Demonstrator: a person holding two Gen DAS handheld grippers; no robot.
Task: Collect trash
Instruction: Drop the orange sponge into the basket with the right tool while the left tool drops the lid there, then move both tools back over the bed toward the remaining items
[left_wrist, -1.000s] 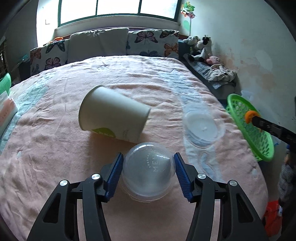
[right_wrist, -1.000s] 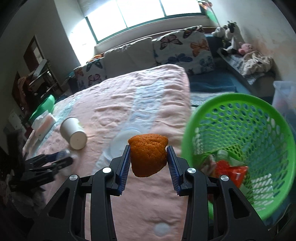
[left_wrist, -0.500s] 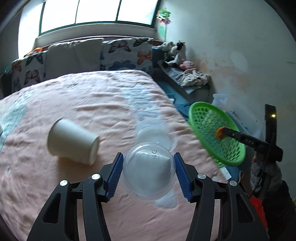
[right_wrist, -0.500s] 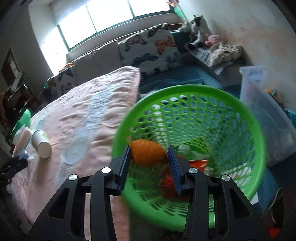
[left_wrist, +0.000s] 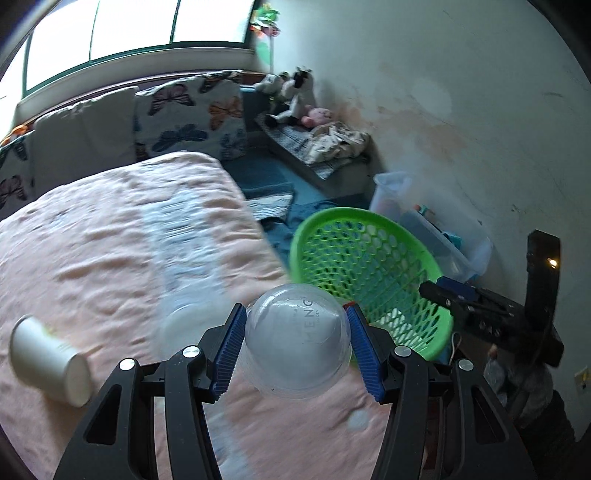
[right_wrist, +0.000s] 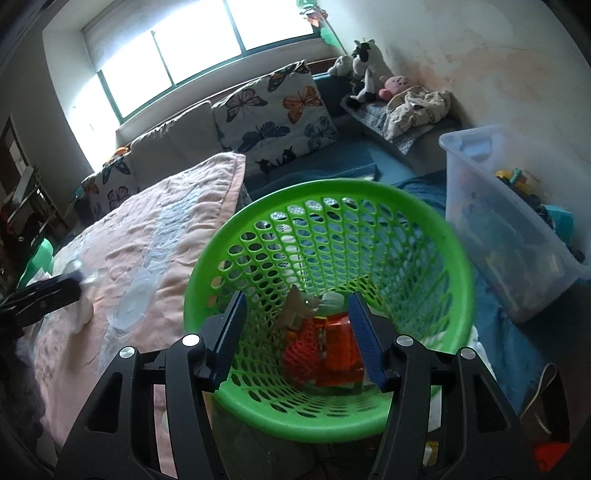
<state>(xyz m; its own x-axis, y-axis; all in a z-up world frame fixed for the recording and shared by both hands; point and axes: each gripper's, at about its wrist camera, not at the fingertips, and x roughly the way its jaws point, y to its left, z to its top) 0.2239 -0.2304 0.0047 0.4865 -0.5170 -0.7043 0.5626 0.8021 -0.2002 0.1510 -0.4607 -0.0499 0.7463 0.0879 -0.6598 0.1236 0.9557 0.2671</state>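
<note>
My left gripper (left_wrist: 295, 345) is shut on a clear plastic dome lid (left_wrist: 295, 347), held above the pink bed near its right edge. The green mesh basket (left_wrist: 364, 240) stands just beyond, beside the bed. My right gripper (right_wrist: 295, 332) hangs over the basket (right_wrist: 325, 192), jaws opening with nothing between them. Below it in the basket lie an orange lump (right_wrist: 301, 354), red wrappers (right_wrist: 340, 354) and other trash. My right gripper (left_wrist: 447, 291) also shows in the left wrist view, reaching over the basket's rim. A white paper cup (left_wrist: 48, 360) lies on its side on the bed, with a flat clear lid (right_wrist: 133, 306) nearby.
A clear storage bin (right_wrist: 509, 229) full of toys stands on the blue floor mat right of the basket. Butterfly cushions (right_wrist: 273, 114) line the window wall. Soft toys (right_wrist: 365, 74) and a crumpled cloth sit on a low bench by the far wall.
My right gripper carried the orange lump from the bed to over the basket and let it drop in. My left gripper swung right with the dome lid, away from the cup and towards the basket.
</note>
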